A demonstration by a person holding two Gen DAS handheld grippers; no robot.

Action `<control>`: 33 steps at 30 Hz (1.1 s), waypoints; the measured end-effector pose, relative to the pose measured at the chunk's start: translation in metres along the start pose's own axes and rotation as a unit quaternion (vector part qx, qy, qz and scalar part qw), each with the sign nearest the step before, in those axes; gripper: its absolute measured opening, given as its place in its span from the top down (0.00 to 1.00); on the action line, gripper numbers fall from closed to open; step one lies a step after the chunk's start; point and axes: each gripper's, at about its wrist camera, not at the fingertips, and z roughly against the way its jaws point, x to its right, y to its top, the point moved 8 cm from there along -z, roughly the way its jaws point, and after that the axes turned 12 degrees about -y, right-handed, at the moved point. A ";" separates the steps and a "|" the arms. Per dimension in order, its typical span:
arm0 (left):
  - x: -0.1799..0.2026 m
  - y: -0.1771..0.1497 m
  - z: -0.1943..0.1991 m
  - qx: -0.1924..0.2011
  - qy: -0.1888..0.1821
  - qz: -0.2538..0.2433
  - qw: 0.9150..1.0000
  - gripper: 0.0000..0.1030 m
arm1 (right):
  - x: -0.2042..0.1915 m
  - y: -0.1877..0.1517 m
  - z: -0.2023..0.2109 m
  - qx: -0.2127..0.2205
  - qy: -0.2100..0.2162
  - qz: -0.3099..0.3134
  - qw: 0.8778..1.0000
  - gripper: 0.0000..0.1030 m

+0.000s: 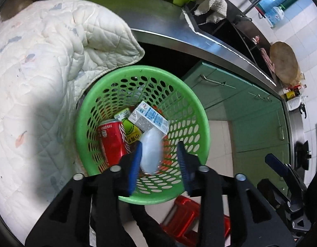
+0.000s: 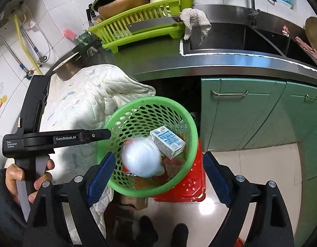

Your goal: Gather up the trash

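A green perforated basket sits on a red plastic stool. It holds a red cola can, a white and blue carton and a yellow-green packet. My left gripper hangs over the basket with its blue pads apart. A blurred, pale translucent piece of trash is between them, beside the left pad and clear of the right one. My right gripper stands wide open above the basket's near rim and holds nothing.
A white quilted cloth drapes from the steel counter beside the basket. Green cabinet doors stand behind it. A lime dish rack and a sink are on the counter. A hand grips the left tool.
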 end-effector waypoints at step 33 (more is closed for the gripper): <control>-0.098 -0.027 0.266 0.257 0.224 0.016 0.940 0.11 | -0.167 0.045 0.038 0.093 0.088 0.145 0.981 0.14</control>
